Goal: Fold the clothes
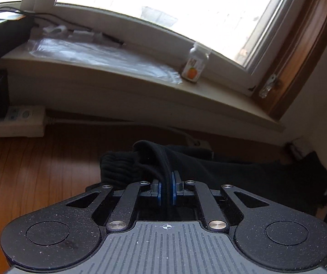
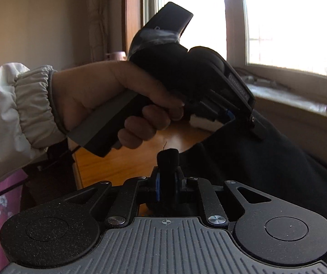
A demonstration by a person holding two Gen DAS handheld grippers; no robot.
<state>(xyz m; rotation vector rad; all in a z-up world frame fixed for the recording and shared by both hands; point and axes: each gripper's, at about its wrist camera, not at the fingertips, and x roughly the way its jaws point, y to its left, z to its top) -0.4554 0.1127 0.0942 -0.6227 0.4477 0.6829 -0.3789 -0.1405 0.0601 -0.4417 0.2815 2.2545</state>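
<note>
Garment (image 1: pixel 232 173): black matt knit cloth, ribbed at its edge. Left gripper (image 1: pixel 167 188): matt black speckled plastic arms, bright metal screws, blue pads (image 1: pixel 159 193), grey ribbed housing. Right gripper (image 2: pixel 167 187): same finish. Bench (image 1: pixel 38 166): smooth wood-grain, slight sheen. Sleeve (image 2: pixel 8 118): white, smooth, puffy cloth. Sill (image 1: pixel 209 96): matt cream; bottle (image 1: pixel 195 65): clear plastic.
</note>
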